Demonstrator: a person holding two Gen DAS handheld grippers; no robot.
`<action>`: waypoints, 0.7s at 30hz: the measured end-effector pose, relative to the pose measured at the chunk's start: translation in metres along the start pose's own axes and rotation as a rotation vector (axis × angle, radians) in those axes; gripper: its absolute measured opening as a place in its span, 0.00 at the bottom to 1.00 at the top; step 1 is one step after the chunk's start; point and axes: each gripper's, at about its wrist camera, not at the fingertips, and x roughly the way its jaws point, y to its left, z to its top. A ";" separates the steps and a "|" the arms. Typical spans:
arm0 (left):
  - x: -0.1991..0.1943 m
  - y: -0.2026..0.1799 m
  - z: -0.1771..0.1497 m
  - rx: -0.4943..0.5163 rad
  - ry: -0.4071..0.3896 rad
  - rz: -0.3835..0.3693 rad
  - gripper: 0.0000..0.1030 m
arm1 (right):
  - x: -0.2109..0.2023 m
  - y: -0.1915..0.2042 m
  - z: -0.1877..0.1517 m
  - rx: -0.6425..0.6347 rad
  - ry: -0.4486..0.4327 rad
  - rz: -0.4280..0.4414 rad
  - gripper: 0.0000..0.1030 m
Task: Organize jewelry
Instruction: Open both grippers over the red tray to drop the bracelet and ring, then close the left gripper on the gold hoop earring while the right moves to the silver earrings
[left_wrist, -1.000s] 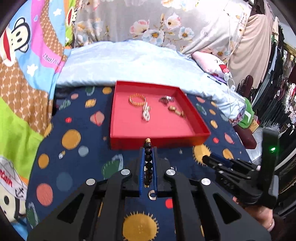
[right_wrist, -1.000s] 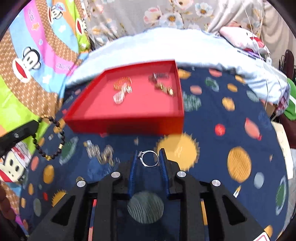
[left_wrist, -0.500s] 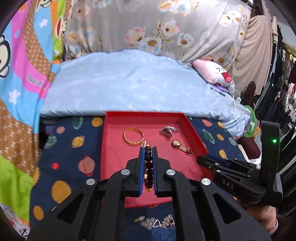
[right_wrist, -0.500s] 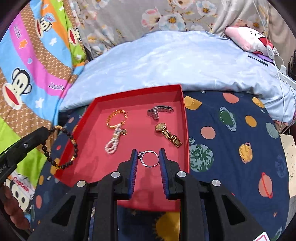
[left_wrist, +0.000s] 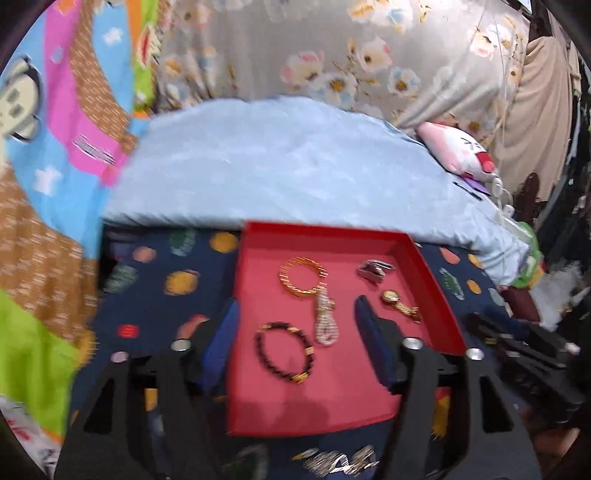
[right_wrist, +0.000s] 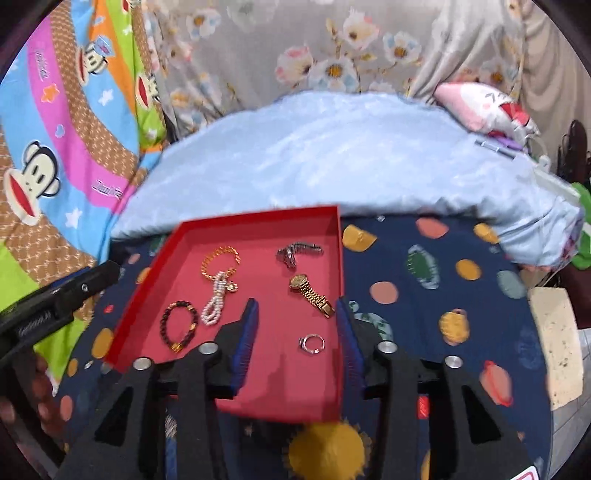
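A red tray (left_wrist: 424, 258) (right_wrist: 258, 218) lies on the dark planet-print cloth. In it lie a dark bead bracelet (left_wrist: 286, 350) (right_wrist: 179, 325), a gold bangle (left_wrist: 303, 277) (right_wrist: 220, 260), a pearl string (left_wrist: 325, 321) (right_wrist: 215, 299), a gold watch (left_wrist: 400, 304) (right_wrist: 312, 291), a silver watch (left_wrist: 373, 269) (right_wrist: 297, 253) and a silver ring (right_wrist: 312, 343). My left gripper (left_wrist: 295, 321) is open over the bead bracelet. My right gripper (right_wrist: 295, 321) is open over the ring.
A chain necklace (left_wrist: 336, 461) lies on the cloth in front of the tray. A pale blue quilt (left_wrist: 295, 166) is heaped behind the tray. A cartoon-print cover (right_wrist: 55, 147) lies to the left. A pink plush toy (right_wrist: 480, 107) sits at the far right.
Both grippers have opened. The bead bracelet has dropped from the left gripper into the tray and the ring from the right gripper into the tray.
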 end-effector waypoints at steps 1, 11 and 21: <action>-0.012 0.002 -0.001 0.008 -0.016 0.014 0.70 | -0.016 0.000 -0.005 -0.003 -0.011 -0.002 0.50; -0.085 0.032 -0.080 0.000 0.045 0.082 0.72 | -0.083 0.008 -0.100 -0.001 0.070 -0.035 0.51; -0.092 0.037 -0.156 0.022 0.174 0.055 0.72 | -0.081 0.016 -0.160 0.051 0.177 -0.019 0.51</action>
